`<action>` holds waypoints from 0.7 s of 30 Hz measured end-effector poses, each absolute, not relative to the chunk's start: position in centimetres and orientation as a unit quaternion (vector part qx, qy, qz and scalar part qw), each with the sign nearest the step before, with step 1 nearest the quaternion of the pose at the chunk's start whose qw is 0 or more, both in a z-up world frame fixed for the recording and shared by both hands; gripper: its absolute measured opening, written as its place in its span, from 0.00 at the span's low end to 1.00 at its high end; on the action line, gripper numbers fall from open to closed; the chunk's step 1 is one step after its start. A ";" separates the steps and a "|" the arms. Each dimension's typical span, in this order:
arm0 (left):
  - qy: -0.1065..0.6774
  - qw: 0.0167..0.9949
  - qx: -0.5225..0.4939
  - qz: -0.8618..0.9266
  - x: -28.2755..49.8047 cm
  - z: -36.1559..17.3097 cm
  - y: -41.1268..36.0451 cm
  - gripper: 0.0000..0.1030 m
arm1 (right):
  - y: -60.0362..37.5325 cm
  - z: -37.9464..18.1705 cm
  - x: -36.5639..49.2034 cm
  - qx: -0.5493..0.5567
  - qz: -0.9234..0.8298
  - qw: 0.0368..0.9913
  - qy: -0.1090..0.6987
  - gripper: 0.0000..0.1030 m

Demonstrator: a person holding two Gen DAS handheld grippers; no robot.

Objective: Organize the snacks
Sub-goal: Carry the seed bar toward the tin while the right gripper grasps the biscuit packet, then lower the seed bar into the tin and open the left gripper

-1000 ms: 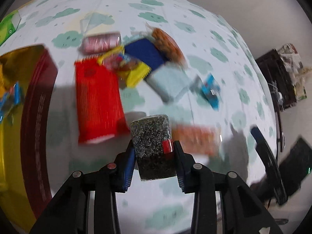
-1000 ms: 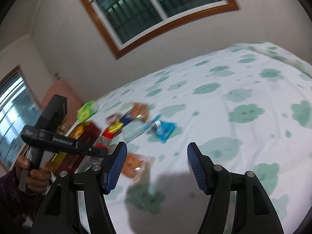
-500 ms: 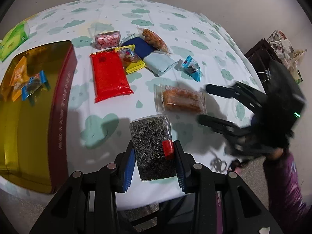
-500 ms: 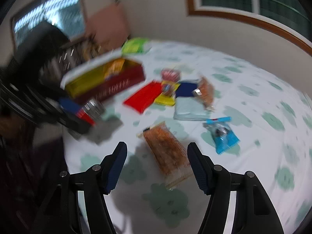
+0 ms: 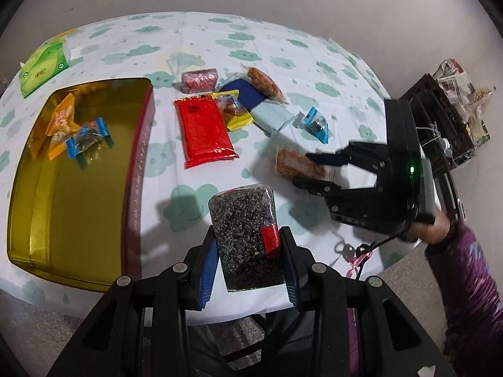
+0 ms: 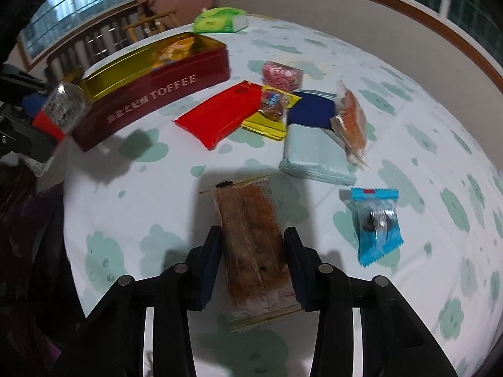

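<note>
Left gripper (image 5: 248, 251) is clenched on the dark speckled packet (image 5: 245, 232), red tab against the right pad, and the packet hangs clear above the near edge of the table (image 5: 195, 31). To its left sits the gold tin (image 5: 78, 207), lettered TOFFEE on its maroon side, with an orange sachet (image 5: 61, 119) and a blue-ended candy (image 5: 88, 135) lying at its far end.

Right gripper (image 6: 253, 260) is down at the brown biscuit pack (image 6: 254, 245), one finger on either side of it; whether the pads are pressing on the wrapper I cannot tell. The pack lies flat on the cloud-print cloth.

Beyond it, the red packet (image 6: 220, 116) lies beside the tin, a yellow-edged sweet (image 6: 272, 110) overlapping its corner. Then a navy packet (image 6: 311, 111), a pale blue pack (image 6: 314, 157) nearer, and an orange snack bag (image 6: 350, 119) on top of those two. A pink packet (image 6: 283, 75) sits farther back, a blue wrapped candy (image 6: 377, 220) well off to the right, and a green tissue pack (image 6: 220, 20) at the far edge.
</note>
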State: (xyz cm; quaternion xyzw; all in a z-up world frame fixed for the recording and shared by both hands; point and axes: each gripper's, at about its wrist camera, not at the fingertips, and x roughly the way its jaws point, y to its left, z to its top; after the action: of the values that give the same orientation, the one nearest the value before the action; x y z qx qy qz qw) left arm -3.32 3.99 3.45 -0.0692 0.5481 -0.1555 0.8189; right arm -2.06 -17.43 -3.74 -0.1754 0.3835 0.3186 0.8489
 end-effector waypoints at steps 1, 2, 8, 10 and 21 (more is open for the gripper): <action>0.545 0.821 -0.072 -0.156 -3.4 3.6 4.4 0.32 | -17.5 -3.6 -2.3 -0.169 0.310 0.855 0.380 0.37; 0.542 0.822 -0.074 -0.155 -3.5 3.8 4.7 0.32 | -17.8 -3.2 -2.9 -0.151 0.296 0.867 0.370 0.37; 0.532 0.834 -0.075 -0.125 -4.3 4.6 8.6 0.32 | -20.3 -2.3 -4.9 -0.013 0.261 0.907 0.331 0.37; 0.531 0.837 -0.076 -0.108 -4.2 4.7 10.5 0.32 | -20.6 -2.4 -5.2 0.015 0.254 0.911 0.326 0.37; 0.516 0.854 -0.043 -0.049 -3.0 3.7 17.1 0.33 | -19.4 -3.3 -5.2 0.070 0.237 0.916 0.315 0.37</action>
State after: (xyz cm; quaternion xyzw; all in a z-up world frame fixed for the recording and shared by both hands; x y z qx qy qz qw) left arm -2.97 17.08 3.66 -0.0434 0.5161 -0.0485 0.8540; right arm -5.16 -19.43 -3.35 0.0698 0.3152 0.2372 0.9162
